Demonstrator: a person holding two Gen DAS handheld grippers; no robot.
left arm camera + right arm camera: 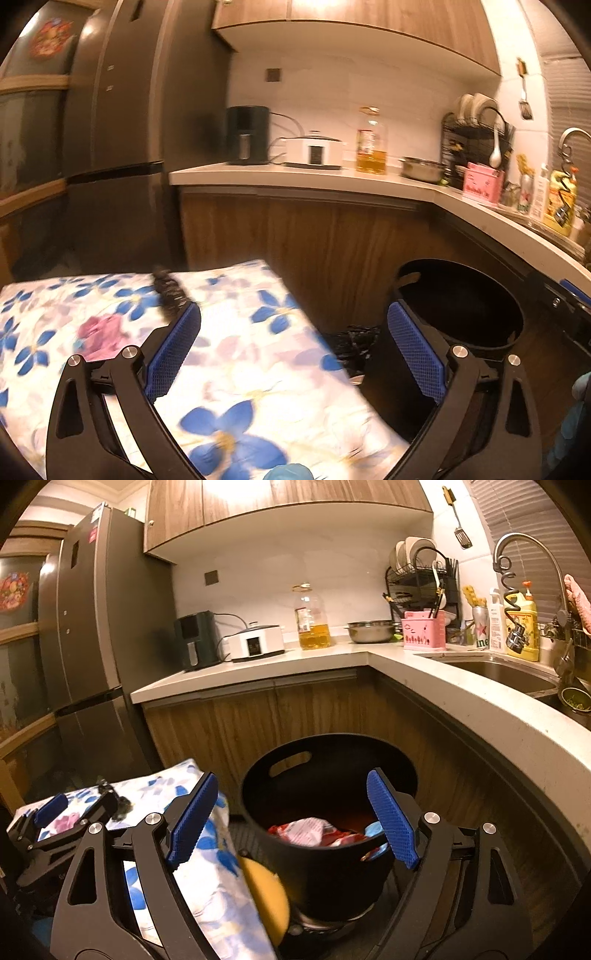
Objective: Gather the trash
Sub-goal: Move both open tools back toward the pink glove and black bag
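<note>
My left gripper (pixel 295 347) hangs open over the right edge of the floral-cloth table (pixel 236 369), with nothing between its blue pads (pixel 181 343). On the cloth lie a black crumpled scrap (pixel 170 291) by the left fingertip and a pink crumpled piece (pixel 103 330) further left. The black bin (pixel 461 302) stands on the floor to the right. My right gripper (pixel 291 819) is open and empty above the black bin (pixel 325 867), which holds red and white wrappers (pixel 310 830). A blurred yellow round thing (pixel 266 893) sits between the table's edge and the bin.
A black crumpled bag (pixel 354 339) lies on the floor between table and bin. Behind are wooden cabinets (pixel 258 716), a white L-shaped counter (pixel 406 657) with appliances, an oil bottle (pixel 310 620), a bowl, a dish rack and a sink (pixel 491 672). A fridge (pixel 88 627) stands at the left.
</note>
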